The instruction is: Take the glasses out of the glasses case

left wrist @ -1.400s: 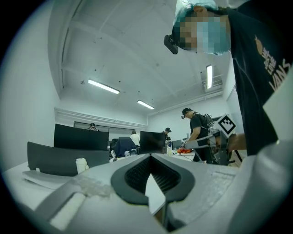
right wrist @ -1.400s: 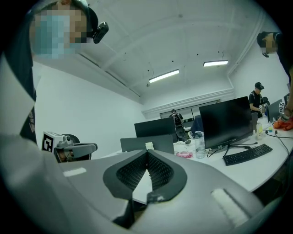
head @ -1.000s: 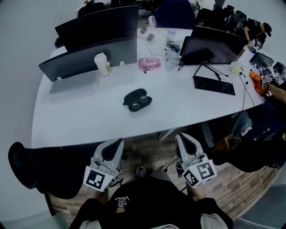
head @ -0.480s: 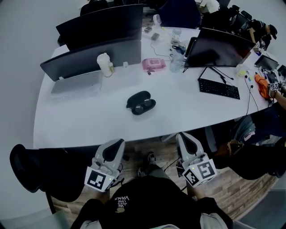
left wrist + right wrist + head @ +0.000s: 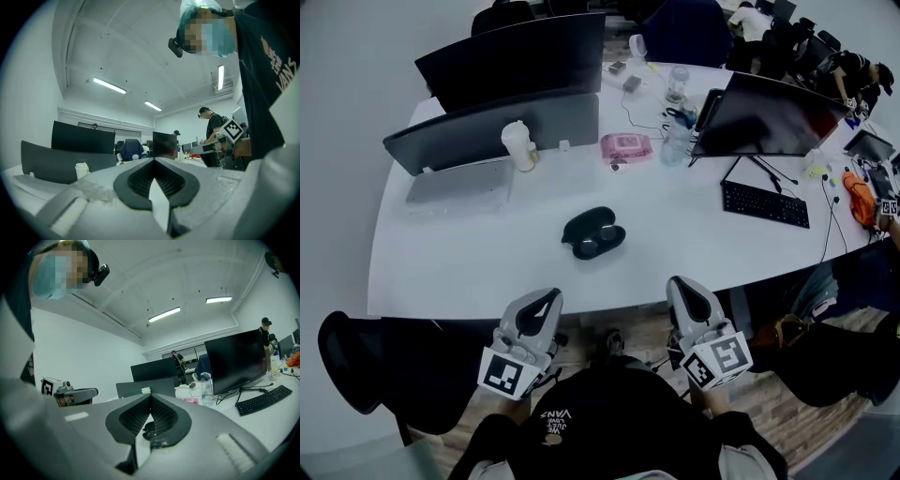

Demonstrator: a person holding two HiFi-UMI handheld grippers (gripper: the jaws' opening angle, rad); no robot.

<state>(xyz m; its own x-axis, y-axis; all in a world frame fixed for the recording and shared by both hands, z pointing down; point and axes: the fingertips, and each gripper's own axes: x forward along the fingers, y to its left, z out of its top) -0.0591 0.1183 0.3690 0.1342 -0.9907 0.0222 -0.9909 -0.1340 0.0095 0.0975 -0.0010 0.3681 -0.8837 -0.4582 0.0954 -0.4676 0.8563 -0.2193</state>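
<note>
Glasses case (image 5: 593, 233) sits on the table (image 5: 459, 253), about mid-table and a little in from the table's near edge, with nothing touching it. It is dark and oval and reads as two halves, so it is probably lying open. Pale glints in the half toward the table's near edge may be the lenses, but they are too small to confirm. No glasses show anywhere else on the table, so my judgement is that they are not yet out. The left gripper (image 5: 546, 298) and right gripper (image 5: 680, 284) are both held at the table's near edge, on the person's side, well apart from the case. In the left gripper view the jaw tips meet, pads pressed together with nothing between them. The right gripper view shows the same, tips together and empty. There the case shows through the gap under the tips, but it lies out on the table, not in the grip. Monitors (image 5: 502, 127), a cup (image 5: 518, 145) and a pink pack (image 5: 625, 147) stand toward the table's far side, and a keyboard (image 5: 764, 203) lies toward its right end. None of them sits between the grippers and the case. Progress on the task proper looks nil. Left to do, as I judge it: reach over the table, part the jaws, steady the case with one gripper, take the glasses with the other and lift them clear.
</note>
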